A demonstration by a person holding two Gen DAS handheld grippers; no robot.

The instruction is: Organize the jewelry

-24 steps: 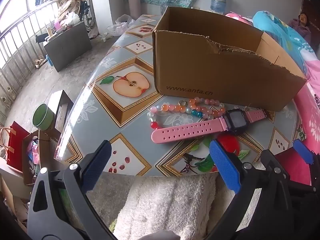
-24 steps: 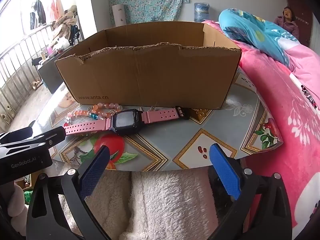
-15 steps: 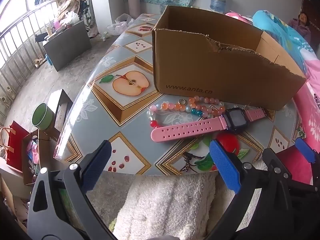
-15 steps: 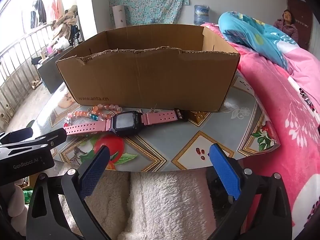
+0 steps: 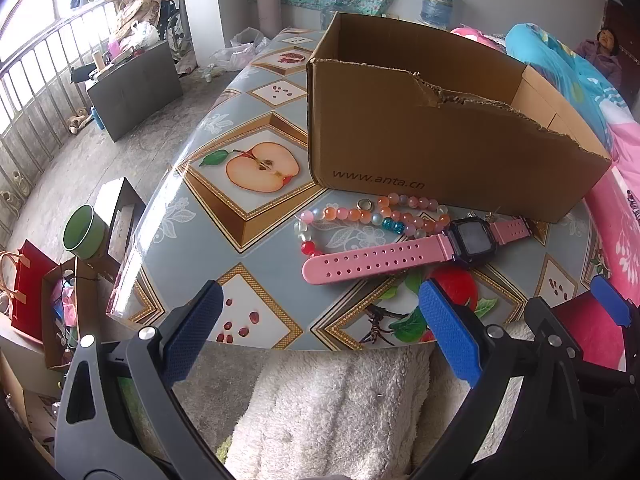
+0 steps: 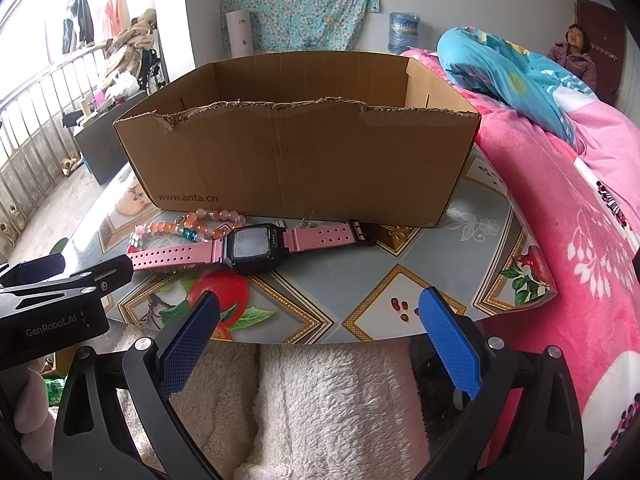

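Observation:
A pink-strapped watch (image 5: 404, 256) (image 6: 248, 246) with a black face lies flat on the fruit-patterned table (image 5: 224, 216), just in front of an open cardboard box (image 5: 440, 148) (image 6: 296, 160). Behind the strap, against the box wall, a bracelet of orange, pink and white beads (image 5: 360, 216) (image 6: 188, 228) lies with a small ring beside it. My left gripper (image 5: 316, 320) hovers open near the table's front edge, short of the watch strap. The right gripper (image 6: 320, 320) is also open and empty, low over the table's front edge, below the watch face.
A fluffy white cloth (image 6: 320, 408) covers a lap below the table edge. A pink flowered blanket (image 6: 580, 240) lies at the right, with a person sitting far back. Left of the table, on the floor, are a green cup (image 5: 82, 232), boxes and a red bag (image 5: 26, 284).
Both grippers have edged slightly forward toward the table; the watch, beads and box lie where they were. The jaws stay wide apart.

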